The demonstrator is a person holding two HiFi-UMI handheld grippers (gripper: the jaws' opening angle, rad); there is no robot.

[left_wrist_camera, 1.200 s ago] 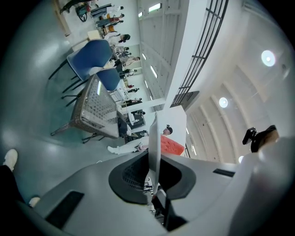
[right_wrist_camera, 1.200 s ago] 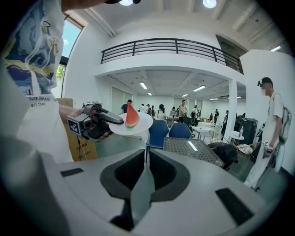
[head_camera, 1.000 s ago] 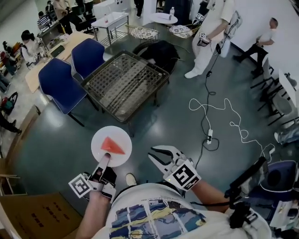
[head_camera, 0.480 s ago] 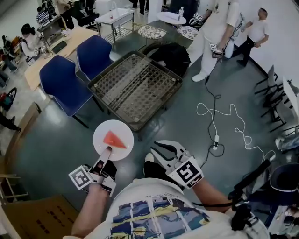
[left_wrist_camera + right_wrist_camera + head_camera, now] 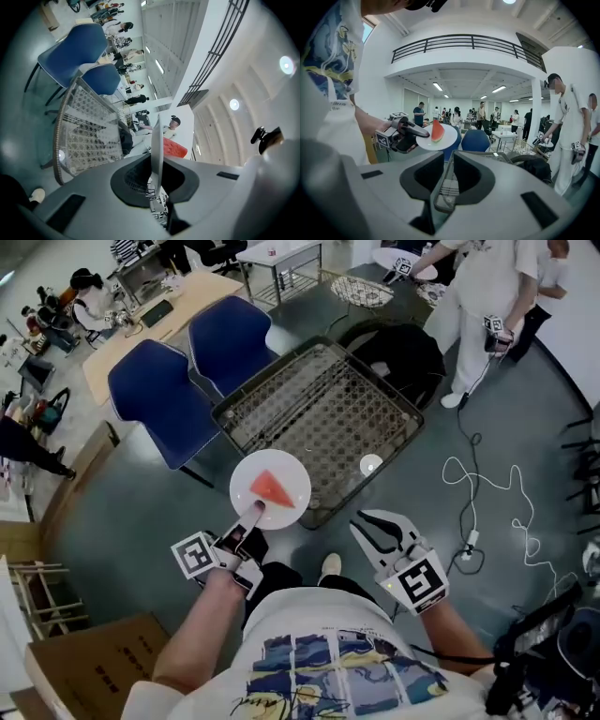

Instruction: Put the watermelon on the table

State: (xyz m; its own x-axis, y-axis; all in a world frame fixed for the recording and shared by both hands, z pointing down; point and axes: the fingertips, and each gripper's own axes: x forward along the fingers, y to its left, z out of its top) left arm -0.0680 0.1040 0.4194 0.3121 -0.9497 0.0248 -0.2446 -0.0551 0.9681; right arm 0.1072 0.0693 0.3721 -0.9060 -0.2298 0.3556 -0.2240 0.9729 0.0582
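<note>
Straight ahead of my left gripper [image 5: 255,513], whose jaws pinch the white plate [image 5: 294,506] carrying the watermelon slice [image 5: 270,487], lies the mesh table [image 5: 328,409], its near edge under the plate, while my right gripper [image 5: 375,519] trails open-jawed and empty.

Long white ceiling lights [image 5: 438,86] make the room bright, one shines back off the dark wire-mesh table [image 5: 319,409], and both gripper views bend and darken at the edges.
</note>
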